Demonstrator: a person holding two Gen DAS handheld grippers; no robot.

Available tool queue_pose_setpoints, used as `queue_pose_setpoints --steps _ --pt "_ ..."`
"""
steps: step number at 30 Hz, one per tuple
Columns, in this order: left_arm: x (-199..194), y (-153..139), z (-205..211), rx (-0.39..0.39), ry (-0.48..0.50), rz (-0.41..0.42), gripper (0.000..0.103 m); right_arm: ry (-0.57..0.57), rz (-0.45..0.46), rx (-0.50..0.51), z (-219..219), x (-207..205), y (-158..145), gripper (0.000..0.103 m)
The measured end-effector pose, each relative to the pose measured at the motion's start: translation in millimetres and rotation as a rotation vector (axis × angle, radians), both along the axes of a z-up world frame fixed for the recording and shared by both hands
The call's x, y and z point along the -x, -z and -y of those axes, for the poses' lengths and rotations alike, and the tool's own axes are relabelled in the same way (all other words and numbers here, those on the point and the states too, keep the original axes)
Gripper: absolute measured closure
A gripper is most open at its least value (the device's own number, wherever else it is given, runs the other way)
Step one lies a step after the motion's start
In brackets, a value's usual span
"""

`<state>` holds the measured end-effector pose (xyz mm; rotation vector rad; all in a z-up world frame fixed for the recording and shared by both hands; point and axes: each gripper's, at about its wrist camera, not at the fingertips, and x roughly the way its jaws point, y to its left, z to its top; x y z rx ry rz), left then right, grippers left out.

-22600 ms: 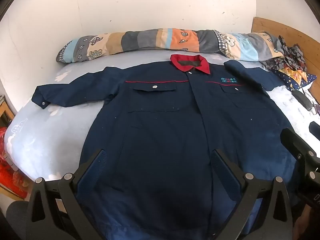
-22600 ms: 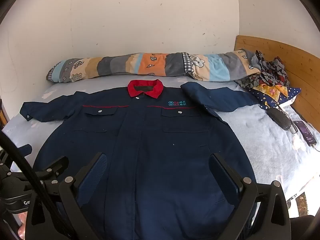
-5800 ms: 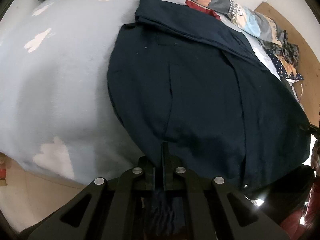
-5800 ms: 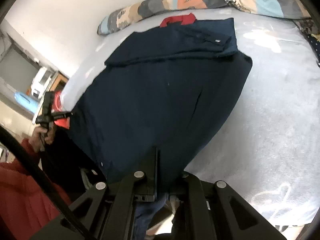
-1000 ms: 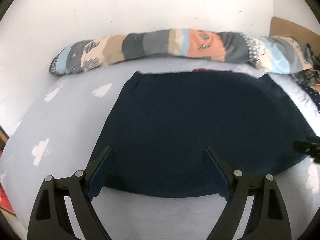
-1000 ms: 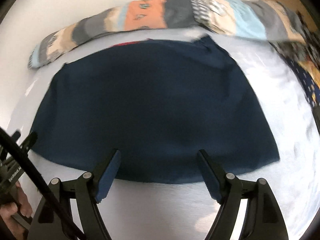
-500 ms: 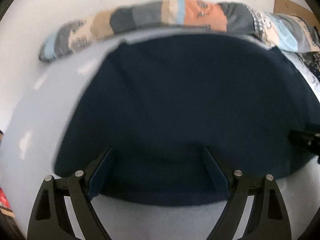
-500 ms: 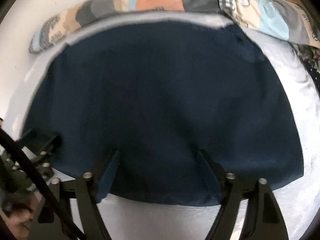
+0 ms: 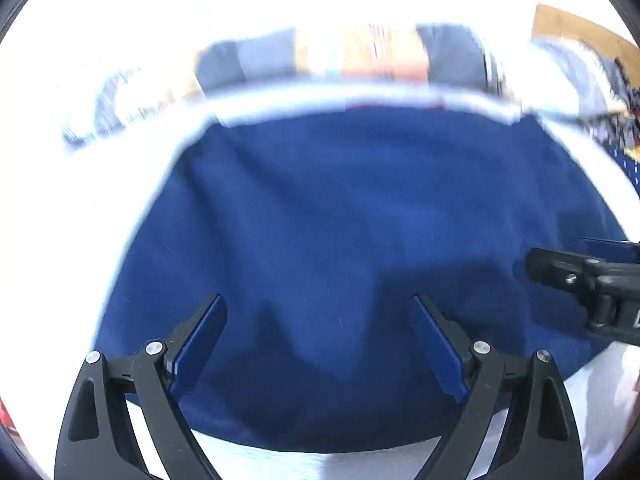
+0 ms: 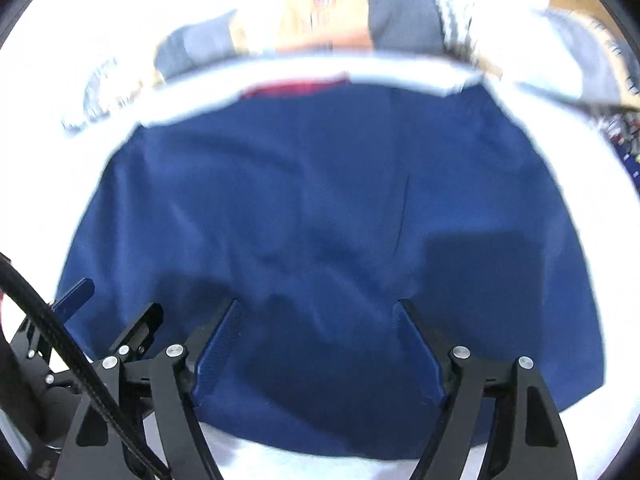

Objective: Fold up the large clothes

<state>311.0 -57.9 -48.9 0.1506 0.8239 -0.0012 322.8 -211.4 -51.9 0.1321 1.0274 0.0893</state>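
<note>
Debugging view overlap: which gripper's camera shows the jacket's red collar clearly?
The right gripper: a red collar strip tops the jacket there; the left view shows barely any.

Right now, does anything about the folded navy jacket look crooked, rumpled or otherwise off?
Nothing serious: the folded navy jacket lies flat on the pale bedsheet, showing only soft wrinkles and a red collar sliver at its far edge.

Counted one folded navy jacket (image 9: 340, 240) spread ahead of and beneath the jaws. Counted one patchwork bolster (image 9: 360, 60) beyond it, far ahead of the fingertips. Counted two grippers: left gripper (image 9: 318, 316), right gripper (image 10: 318, 320), jaws opening, nothing pinched. Saw one black cable (image 10: 60, 340) left of the right jaws.
</note>
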Motion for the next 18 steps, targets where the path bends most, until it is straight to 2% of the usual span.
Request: queue_pose_setpoints --steps 3,7,12,15,18 --pt "15.9 -22.7 5.3 -0.009 0.021 0.082 0.011 0.006 0.08 0.026 1.1 21.2 -25.3 0.02" --pt "35.0 -36.9 5.2 -0.026 0.039 0.169 0.011 0.019 0.102 0.005 10.0 39.2 -32.3 0.02" --pt "31.8 -30.1 -0.3 -0.004 0.051 0.145 0.011 0.051 0.0 0.022 28.0 36.1 -4.3 0.02" --pt "25.9 -14.8 1.8 -0.036 0.049 0.107 0.011 0.086 -0.069 -0.02 38.5 30.9 10.9 0.02" --pt "25.0 -2.7 1.2 -0.025 0.038 0.059 0.011 0.097 -0.12 -0.04 42.9 27.3 23.5 0.02"
